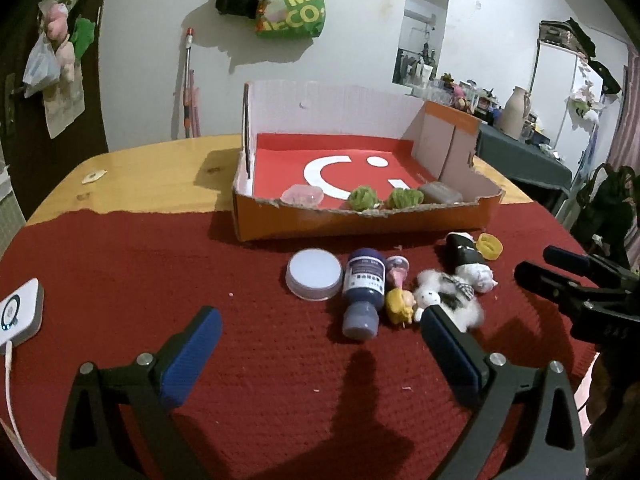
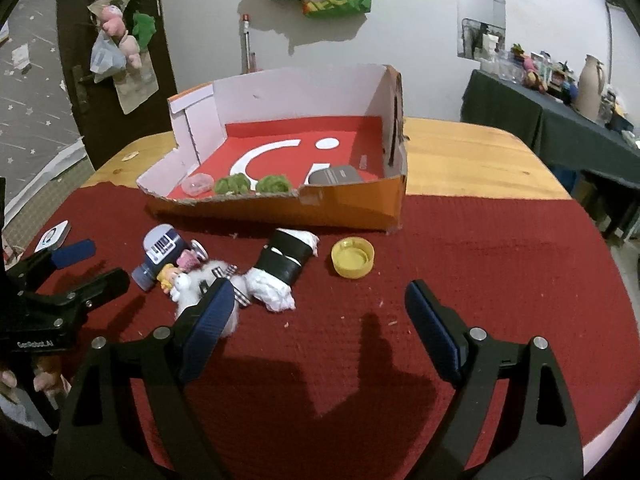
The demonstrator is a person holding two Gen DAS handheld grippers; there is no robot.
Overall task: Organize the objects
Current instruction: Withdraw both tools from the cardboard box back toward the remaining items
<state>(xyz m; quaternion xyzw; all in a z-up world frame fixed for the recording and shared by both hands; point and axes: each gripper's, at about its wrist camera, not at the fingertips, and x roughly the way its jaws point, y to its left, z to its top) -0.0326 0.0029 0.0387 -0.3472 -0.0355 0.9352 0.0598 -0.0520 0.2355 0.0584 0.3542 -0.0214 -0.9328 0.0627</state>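
An orange cardboard box (image 1: pixel 360 224) (image 2: pixel 352 204) with a red floor holds a pink clear piece (image 1: pixel 302 195), two green fuzzy balls (image 1: pixel 363 198) and a grey block (image 1: pixel 440 193). In front of it on the red cloth lie a white round lid (image 1: pixel 314 274), a dark blue bottle (image 1: pixel 362 288), small figurines (image 1: pixel 400 300), a white fluffy plush (image 1: pixel 448 288), a black-and-white doll (image 2: pixel 286 266) and a yellow cap (image 2: pixel 353 258). My left gripper (image 1: pixel 320 320) is open, with the bottle's cap just ahead between its tips, untouched. My right gripper (image 2: pixel 320 292) is open before the doll and holds nothing.
The red cloth (image 1: pixel 140 280) covers the near part of a wooden table (image 1: pixel 160 176). A white device with a cable (image 1: pixel 18 312) lies at the cloth's left edge. A dark-covered side table (image 2: pixel 560 128) with clutter stands at the right. Bags hang on the wall behind.
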